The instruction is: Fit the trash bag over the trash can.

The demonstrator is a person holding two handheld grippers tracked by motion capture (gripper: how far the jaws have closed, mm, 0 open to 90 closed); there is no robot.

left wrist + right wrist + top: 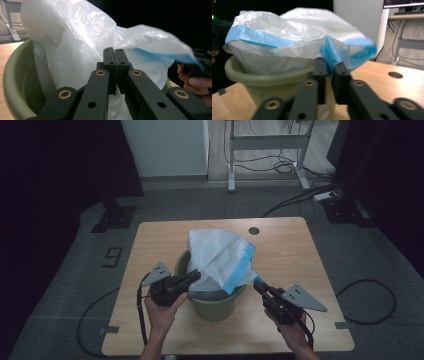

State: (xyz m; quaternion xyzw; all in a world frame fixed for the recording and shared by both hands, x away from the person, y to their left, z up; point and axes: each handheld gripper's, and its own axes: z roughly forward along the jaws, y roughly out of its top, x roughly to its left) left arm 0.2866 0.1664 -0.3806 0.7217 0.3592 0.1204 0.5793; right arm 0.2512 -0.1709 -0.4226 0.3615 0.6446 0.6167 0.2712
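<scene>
On the left of the high view, the left gripper reaches in over the near-left rim of the green bucket. In the left gripper view its fingers press flat together, clamped on a fold of the white plastic bag. The bucket stands near the middle of the wooden desk, a little toward the person. The bag bulges up out of the bucket's mouth and tilts toward the back, its blue hem draping over the right rim. At the right, the right gripper meets that hem just beside the bucket. In the right gripper view its fingers are pinched shut on the blue edge of the bag, which bunches up between their tips. Both hands hold their grippers just above the desk's near edge.
</scene>
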